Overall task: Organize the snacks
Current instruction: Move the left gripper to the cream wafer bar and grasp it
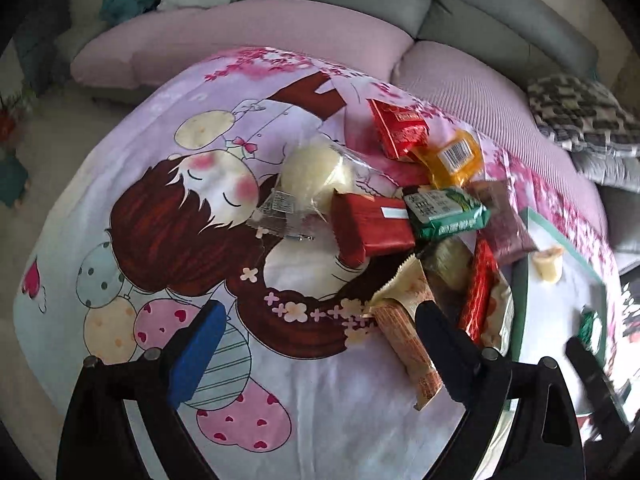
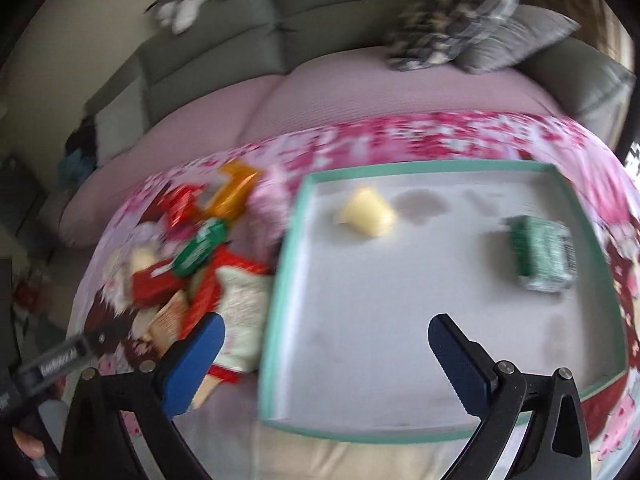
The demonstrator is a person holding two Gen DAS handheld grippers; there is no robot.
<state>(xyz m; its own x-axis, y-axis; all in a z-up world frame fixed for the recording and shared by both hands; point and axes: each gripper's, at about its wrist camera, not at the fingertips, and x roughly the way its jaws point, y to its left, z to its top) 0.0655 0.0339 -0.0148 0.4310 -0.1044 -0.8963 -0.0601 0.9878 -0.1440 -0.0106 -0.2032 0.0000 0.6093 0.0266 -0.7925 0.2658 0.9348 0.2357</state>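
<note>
Left hand-held gripper (image 1: pixel 320 344): released, jaws spread wide with nothing between them; it hung over the cartoon-printed cloth (image 1: pixel 160 216), beside the near edge of the snack pile.
Right hand-held gripper (image 2: pixel 326 344): released too, jaws wide apart and empty, over the near part of the tray (image 2: pixel 280 280) — its left finger lay above the snacks just outside the tray wall.
Snack pile: loose on the cloth left of the tray, packets overlapping one another.
Pile contents: a pale round bun in a clear wrapper (image 1: pixel 312 180), a dark red packet (image 1: pixel 372 228), a green packet (image 1: pixel 444 212), an orange packet (image 1: pixel 452 158), a bright red packet (image 1: pixel 400 128), a purple packet (image 1: pixel 508 224), and a tan wafer packet (image 1: pixel 408 336) lying nearest the left hand-held gripper.
Tray: shallow, with a mint-green rim and a white floor, resting on the cloth to the right of the pile.
In the tray: a pale yellow snack (image 2: pixel 366 216) toward the far left, and a green wrapped snack (image 2: pixel 540 256) at the right — well apart from each other.
Background: a grey sofa (image 2: pixel 320 32) with pink seat covers, and a patterned cushion (image 2: pixel 448 28) on it.
Picture quality: the right wrist view was smeared by motion, so labels there could not be read.
</note>
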